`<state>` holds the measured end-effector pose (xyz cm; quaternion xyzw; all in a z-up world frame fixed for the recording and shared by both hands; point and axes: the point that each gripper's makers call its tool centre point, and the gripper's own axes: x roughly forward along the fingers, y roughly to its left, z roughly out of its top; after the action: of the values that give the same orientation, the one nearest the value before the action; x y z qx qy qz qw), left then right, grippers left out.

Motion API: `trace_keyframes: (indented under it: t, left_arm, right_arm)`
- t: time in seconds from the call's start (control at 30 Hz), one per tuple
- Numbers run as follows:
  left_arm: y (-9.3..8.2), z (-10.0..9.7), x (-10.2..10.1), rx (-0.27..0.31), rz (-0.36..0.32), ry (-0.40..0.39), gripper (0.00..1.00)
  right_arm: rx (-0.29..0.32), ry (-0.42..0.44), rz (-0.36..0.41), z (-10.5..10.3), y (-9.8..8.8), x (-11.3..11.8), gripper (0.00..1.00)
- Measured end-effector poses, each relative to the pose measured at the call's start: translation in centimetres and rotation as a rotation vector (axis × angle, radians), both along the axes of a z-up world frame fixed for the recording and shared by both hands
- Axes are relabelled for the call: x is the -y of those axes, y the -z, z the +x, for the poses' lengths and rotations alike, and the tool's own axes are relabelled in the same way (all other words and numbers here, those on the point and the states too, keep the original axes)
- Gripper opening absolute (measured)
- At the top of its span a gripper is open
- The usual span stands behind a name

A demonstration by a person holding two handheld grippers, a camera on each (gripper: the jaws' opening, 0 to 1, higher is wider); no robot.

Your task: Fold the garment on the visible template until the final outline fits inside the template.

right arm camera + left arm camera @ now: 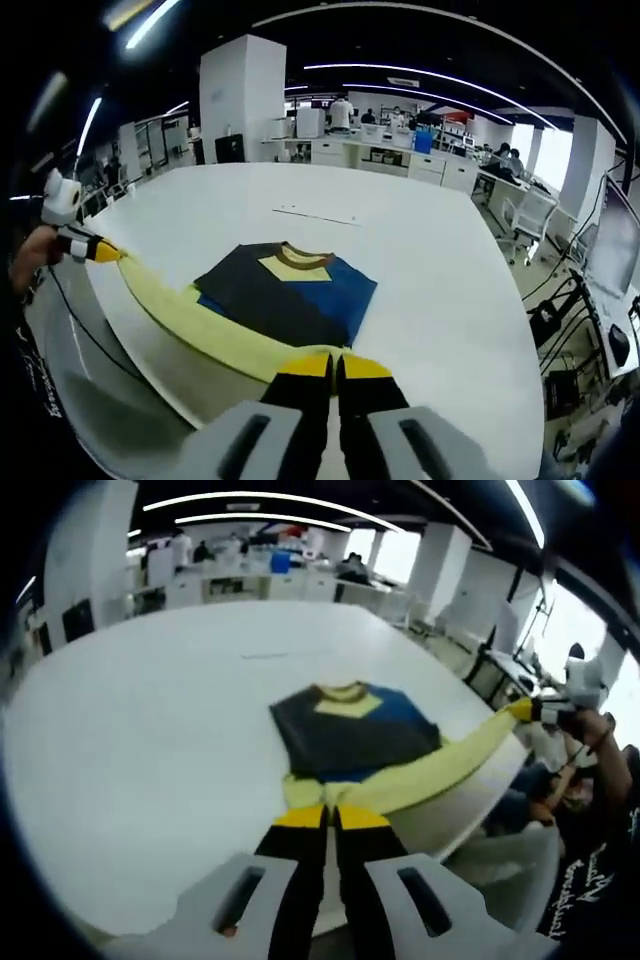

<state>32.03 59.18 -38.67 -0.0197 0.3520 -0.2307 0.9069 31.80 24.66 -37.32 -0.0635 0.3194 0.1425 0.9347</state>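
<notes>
A folded garment (350,730) (290,290), dark grey and blue with a yellow collar, lies on the white round table (150,730) (430,260). Its long pale yellow sleeve (440,765) (190,320) is stretched taut in a band along the table's near edge, between my two grippers. In the left gripper view my left gripper (330,816) is shut on one end of it. My right gripper (538,710) pinches the other end out past the table edge. In the right gripper view my right gripper (335,366) is shut on the sleeve, and the left gripper (98,250) holds the far end.
A faint thin line (265,655) (318,216) marks the table beyond the garment. A person's hand (600,745) holds the right gripper off the table's edge. Office desks (390,155), chairs (525,215) and people stand behind the table.
</notes>
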Motion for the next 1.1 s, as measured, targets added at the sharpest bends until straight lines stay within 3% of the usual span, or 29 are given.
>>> trace_keyframes:
  t: [0.3, 0.57, 1.1]
  left_arm:
    - [-0.9, 2.1, -0.3, 0.029, 0.000, -0.028, 0.00]
    - [-2.4, 5.0, 0.0, 0.101, 0.008, -0.034, 0.00]
    - [-3.7, 11.1, 0.2, 0.210, -0.030, -0.104, 0.00]
  right_arm:
    - [0.036, -0.019, -0.003, 2.8, -1.5, -0.2, 0.00]
    - [0.063, -0.034, -0.013, 5.4, -2.2, 0.0, 0.00]
    - [0.106, -0.002, -0.010, 10.4, -2.1, 0.7, 0.00]
